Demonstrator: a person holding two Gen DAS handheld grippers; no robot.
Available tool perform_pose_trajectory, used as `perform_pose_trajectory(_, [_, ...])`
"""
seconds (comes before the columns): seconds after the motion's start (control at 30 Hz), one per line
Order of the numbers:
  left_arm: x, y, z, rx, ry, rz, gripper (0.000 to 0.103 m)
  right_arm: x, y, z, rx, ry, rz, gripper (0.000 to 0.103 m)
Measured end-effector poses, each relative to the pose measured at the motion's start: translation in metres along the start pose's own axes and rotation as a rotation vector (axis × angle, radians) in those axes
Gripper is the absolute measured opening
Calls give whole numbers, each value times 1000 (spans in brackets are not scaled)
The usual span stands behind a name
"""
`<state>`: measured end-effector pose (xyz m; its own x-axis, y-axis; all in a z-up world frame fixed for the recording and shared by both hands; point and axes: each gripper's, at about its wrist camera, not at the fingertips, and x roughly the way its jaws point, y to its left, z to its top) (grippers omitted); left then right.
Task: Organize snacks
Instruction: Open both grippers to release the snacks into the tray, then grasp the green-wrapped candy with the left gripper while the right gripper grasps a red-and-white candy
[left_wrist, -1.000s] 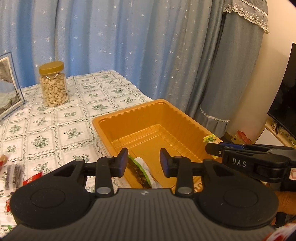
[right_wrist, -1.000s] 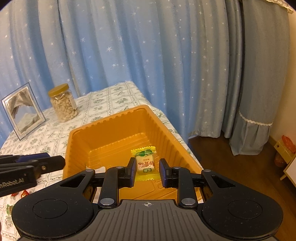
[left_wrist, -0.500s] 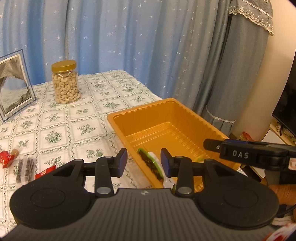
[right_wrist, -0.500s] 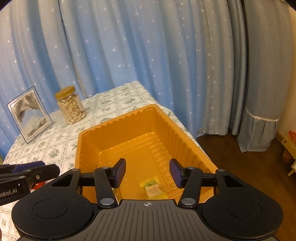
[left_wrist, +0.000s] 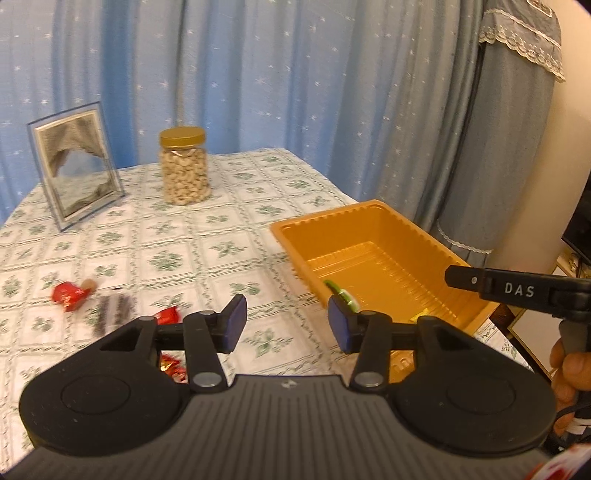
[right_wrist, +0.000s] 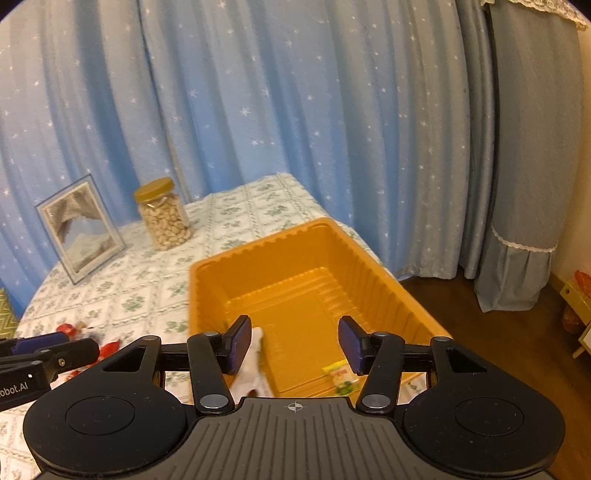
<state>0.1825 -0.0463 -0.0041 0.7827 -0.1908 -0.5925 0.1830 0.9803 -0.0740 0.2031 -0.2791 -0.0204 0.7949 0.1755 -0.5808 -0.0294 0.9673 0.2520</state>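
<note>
An orange plastic tray (left_wrist: 369, 218) (right_wrist: 266, 240) stands at the table's right edge. In it lie a green-edged snack pack (left_wrist: 341, 293), which shows white in the right wrist view (right_wrist: 255, 365), and a yellow-green wrapped candy (right_wrist: 341, 378). Red wrapped candies (left_wrist: 68, 295) (left_wrist: 168, 315) and a dark snack pack (left_wrist: 114, 314) lie on the tablecloth at left. My left gripper (left_wrist: 286, 323) is open and empty above the cloth, left of the tray. My right gripper (right_wrist: 295, 343) is open and empty above the tray's near end.
A jar of cashews (left_wrist: 183, 170) (right_wrist: 162, 214) and a framed picture (left_wrist: 75, 162) (right_wrist: 79, 225) stand at the table's back. Blue star curtains hang behind. Beyond the tray, on the right, the table ends and wooden floor (right_wrist: 517, 332) shows.
My right gripper opened and dropped the yellow-green candy into the tray. My left gripper opened wider and swung left, away from the tray toward the loose snacks.
</note>
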Motion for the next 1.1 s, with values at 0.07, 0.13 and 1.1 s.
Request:
perform_pose_trajectory(0.07, [-10,6,-4,-5,-3,15,45,-6,8,-2,-7,-3,11,53])
perform_pose_trajectory(0.13, [-19,12,-7,-12,-7,29,46,-11,16,-4,-12,-5,24,53])
perform_pose_trajectory(1.1, [-56,139,-87,-116,77,246,49,32,154,-78,-210,122,242,53])
